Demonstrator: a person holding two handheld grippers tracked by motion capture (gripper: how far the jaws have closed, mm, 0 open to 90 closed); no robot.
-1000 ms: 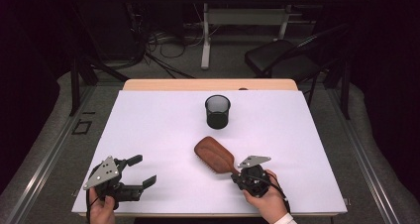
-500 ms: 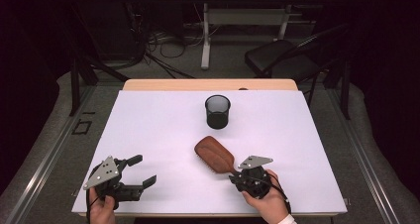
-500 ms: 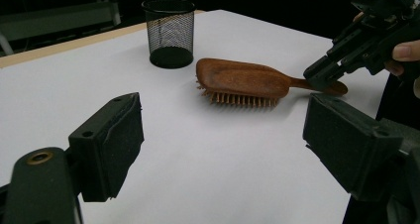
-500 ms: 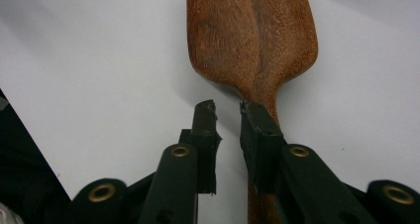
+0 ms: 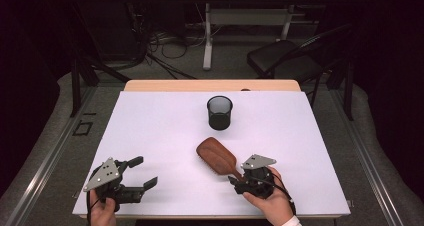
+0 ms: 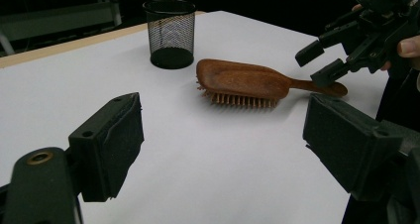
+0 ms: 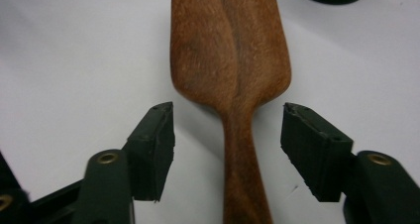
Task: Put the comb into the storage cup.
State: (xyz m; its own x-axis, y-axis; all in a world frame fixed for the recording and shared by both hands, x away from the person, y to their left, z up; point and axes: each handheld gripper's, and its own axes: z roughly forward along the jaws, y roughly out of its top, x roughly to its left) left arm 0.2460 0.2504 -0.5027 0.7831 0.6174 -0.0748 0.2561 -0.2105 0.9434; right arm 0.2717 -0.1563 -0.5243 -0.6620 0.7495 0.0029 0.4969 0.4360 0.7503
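A brown wooden hairbrush (image 5: 216, 156) lies bristles down on the white table, handle pointing to the near right. My right gripper (image 5: 239, 180) is open, its jaws on either side of the brush handle (image 7: 241, 149) without touching it. The same brush (image 6: 242, 80) lies ahead in the left gripper view, with the right gripper (image 6: 322, 63) over its handle end. My left gripper (image 5: 142, 172) stands open near the front left edge, with nothing between its jaws (image 6: 223, 149). A black mesh cup (image 5: 219, 112) stands upright farther back, behind the brush.
The white table top (image 5: 150, 126) has a wooden strip (image 5: 210, 85) along its far edge. Behind the table are a dark chair (image 5: 280, 58), a desk frame and cables on the floor.
The right gripper has crept slightly forward along the brush handle. The left gripper and the brush have stayed put.
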